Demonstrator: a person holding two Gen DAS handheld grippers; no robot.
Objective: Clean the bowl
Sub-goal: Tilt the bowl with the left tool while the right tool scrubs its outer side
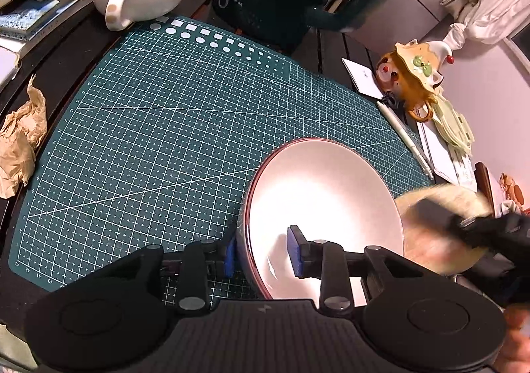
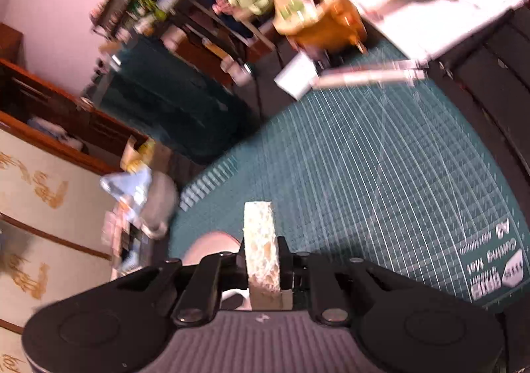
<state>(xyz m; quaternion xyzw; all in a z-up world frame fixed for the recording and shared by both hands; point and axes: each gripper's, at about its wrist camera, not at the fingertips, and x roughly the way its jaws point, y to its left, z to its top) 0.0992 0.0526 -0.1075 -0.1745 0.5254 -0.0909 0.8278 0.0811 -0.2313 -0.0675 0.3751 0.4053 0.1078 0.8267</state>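
Blue pads [image 1: 229, 258] of the left gripper [image 1: 263, 255] straddle the bowl [image 1: 326, 194] rim, one outside, one inside and clear of the wall, jaws partly open. Only this view shows the bowl whole, on the mat [image 1: 165, 141]. From the right wrist, the right gripper [image 2: 261, 268] pinches a sponge [image 2: 260, 240] upright; the bowl [image 2: 212, 245] barely peeks.

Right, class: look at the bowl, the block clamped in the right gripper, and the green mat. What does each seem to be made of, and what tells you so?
Bowl: probably glazed ceramic; smooth, glossy white inside with a bright glare, darker rim.
Block, a sponge: likely cellulose or foam; pale, rough and full of open pores.
Mat: seemingly matte vinyl or rubber; flat, printed with a white grid.
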